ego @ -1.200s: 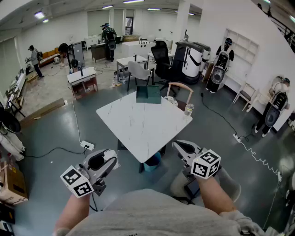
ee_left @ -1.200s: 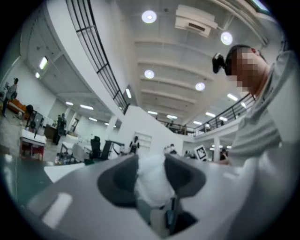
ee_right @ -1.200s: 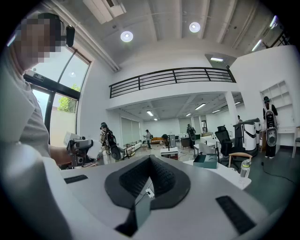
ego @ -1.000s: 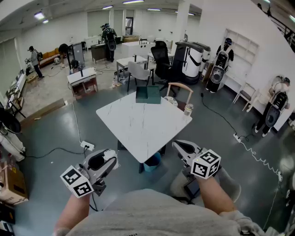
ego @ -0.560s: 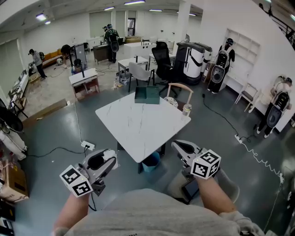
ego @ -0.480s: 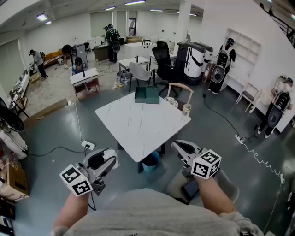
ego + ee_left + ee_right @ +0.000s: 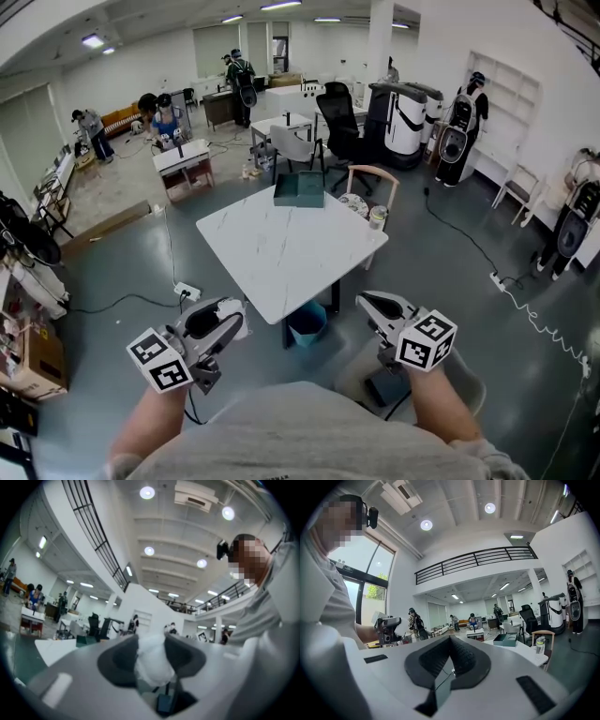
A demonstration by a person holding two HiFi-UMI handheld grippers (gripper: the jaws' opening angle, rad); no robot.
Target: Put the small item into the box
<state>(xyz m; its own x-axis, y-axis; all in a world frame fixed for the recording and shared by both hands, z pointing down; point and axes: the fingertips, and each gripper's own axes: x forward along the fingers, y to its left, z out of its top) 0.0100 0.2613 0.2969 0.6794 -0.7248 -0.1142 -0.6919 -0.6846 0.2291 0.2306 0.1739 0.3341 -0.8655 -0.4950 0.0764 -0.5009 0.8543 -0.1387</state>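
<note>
A dark green open box point(image 7: 298, 189) sits at the far edge of a white marble table point(image 7: 281, 258); it also shows as the box point(image 7: 505, 639) in the right gripper view and, small, as the box point(image 7: 86, 641) in the left one. My left gripper point(image 7: 217, 324) is held low, short of the table's near corner. In its own view the left gripper point(image 7: 151, 641) is shut on a small soft white item point(image 7: 152, 663). My right gripper point(image 7: 378, 307) hovers to the right at the same height. Seen from its own camera, the right gripper point(image 7: 450, 641) has its ribbed pads touching, with nothing between them.
A wooden-backed chair point(image 7: 372, 176) stands at the table's far right corner, with a bottle point(image 7: 378, 217) beside it. A blue bin point(image 7: 307, 325) sits under the table. A power strip point(image 7: 186, 291) and cables lie on the floor. Office chairs, desks and people fill the back.
The head view has shifted a little and both grippers have moved along with the person. Neither grip has changed.
</note>
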